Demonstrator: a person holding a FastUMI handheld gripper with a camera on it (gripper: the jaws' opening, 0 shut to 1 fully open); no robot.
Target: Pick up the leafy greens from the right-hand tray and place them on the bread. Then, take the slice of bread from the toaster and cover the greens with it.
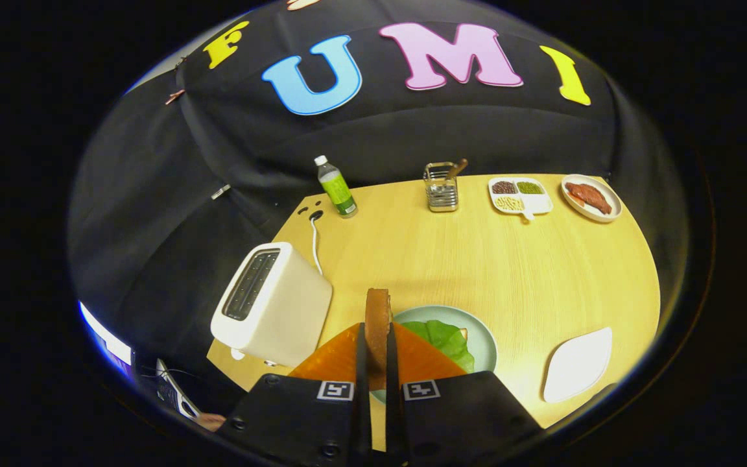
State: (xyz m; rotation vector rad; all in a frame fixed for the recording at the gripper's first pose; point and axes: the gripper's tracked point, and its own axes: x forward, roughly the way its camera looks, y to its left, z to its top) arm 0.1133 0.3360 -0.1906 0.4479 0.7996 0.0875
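Observation:
My gripper is shut on a slice of bread, held on edge between the two fingers with its brown crust sticking up past the tips. Just beyond and below the fingers lies a pale green plate with leafy greens on it; a sliver of bread peeks out from under the greens at their far side. The white toaster stands left of the fingers, its slots showing dark. A white tray lies bare to the right of the plate.
Along the wooden table's far edge stand a green-labelled bottle, a metal holder, a divided dish of beans and a plate with meat. A white cord runs from the toaster to holes in the tabletop.

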